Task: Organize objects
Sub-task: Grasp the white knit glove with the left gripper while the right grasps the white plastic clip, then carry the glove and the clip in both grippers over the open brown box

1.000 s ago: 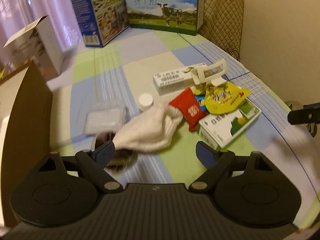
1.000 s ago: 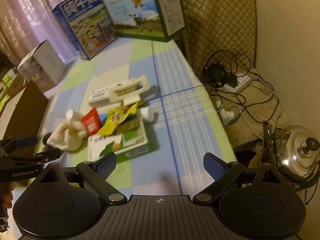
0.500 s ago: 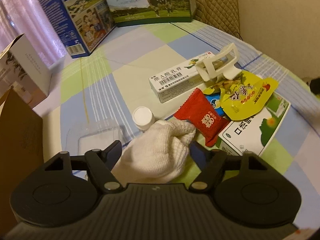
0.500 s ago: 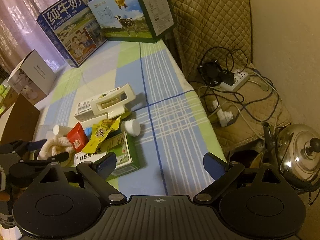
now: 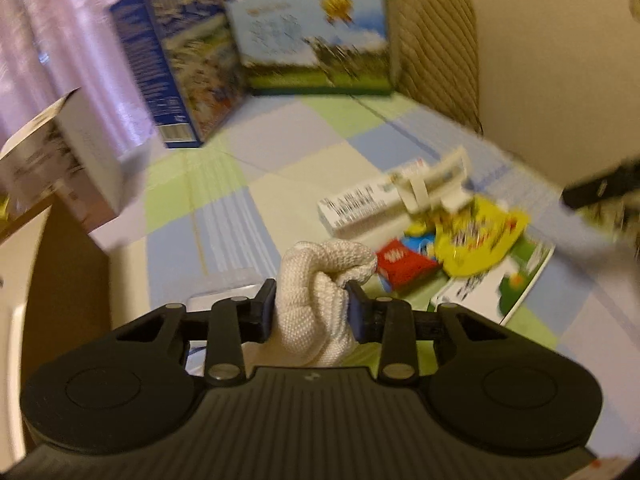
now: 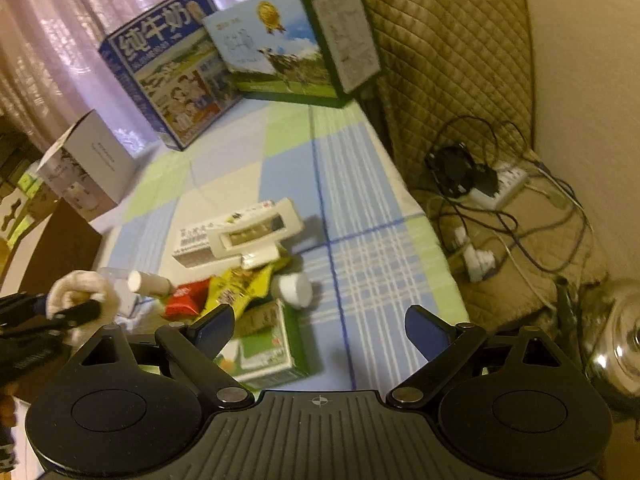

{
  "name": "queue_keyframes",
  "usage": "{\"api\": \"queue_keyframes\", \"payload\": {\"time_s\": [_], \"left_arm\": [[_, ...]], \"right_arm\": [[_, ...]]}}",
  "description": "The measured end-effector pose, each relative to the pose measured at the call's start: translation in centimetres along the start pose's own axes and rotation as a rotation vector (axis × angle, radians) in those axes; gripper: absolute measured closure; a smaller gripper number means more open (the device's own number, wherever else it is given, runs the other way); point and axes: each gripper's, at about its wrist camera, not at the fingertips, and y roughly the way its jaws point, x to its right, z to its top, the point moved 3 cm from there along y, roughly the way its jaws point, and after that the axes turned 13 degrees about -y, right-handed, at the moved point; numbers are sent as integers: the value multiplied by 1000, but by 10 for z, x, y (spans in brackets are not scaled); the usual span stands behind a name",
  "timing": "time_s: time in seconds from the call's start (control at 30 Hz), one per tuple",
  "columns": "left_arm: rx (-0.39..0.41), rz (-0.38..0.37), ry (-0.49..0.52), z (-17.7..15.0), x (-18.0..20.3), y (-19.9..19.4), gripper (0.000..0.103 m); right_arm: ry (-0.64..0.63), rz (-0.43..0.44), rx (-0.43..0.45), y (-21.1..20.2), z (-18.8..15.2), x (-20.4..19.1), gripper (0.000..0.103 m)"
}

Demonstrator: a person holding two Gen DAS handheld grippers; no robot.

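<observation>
The white knitted cloth bundle (image 5: 316,280) sits bunched between the two pads of the left gripper (image 5: 313,312), whose jaws are closing on it; the pads already press into the fabric from both sides. Judging from this, the step in hand is the pick-up of the cloth, and the next move calls for lifting it clear and carrying it to wherever it belongs, perhaps the brown cardboard box (image 5: 64,276) just left of the cloth, though that is only a guess.

Just right of the cloth lies a red snack sachet (image 5: 404,262), and beyond that a yellow crinkled snack packet (image 5: 476,240) resting on a flat green-and-white carton (image 5: 504,288). Behind the cloth to the right, a long white medicine box (image 5: 356,204) carries a cream plastic clip-like holder (image 5: 436,184). A small white bottle (image 6: 150,283) lies close beside the cloth, and could be knocked as it rises.

The right gripper (image 6: 320,326) hovers right of the cloth above the green-and-white carton, fingers spread wide with nothing between them. Far behind the cloth stand two large milk cartons (image 6: 176,80), well apart from the pile.
</observation>
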Motion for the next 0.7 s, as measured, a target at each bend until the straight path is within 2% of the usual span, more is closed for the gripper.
{"api": "queue_keyframes", "payload": {"time_s": [0.1,0.33,0.5,0.7], "left_arm": [[1,11,-120,6,-16,-17,71],[-32,99,-354,8,-65,-34,71],[-52,159,-410,3,-84,-37,71],[-70,177,-443,-2,-92,-36,71]], "right_arm": [[-52,14,18,6,9,-7,13],[-197,6,40,43,35,-29,13],[-265,-8,40,75,49,-44,13],[-326,-16,16,98,53,-58,13]]}}
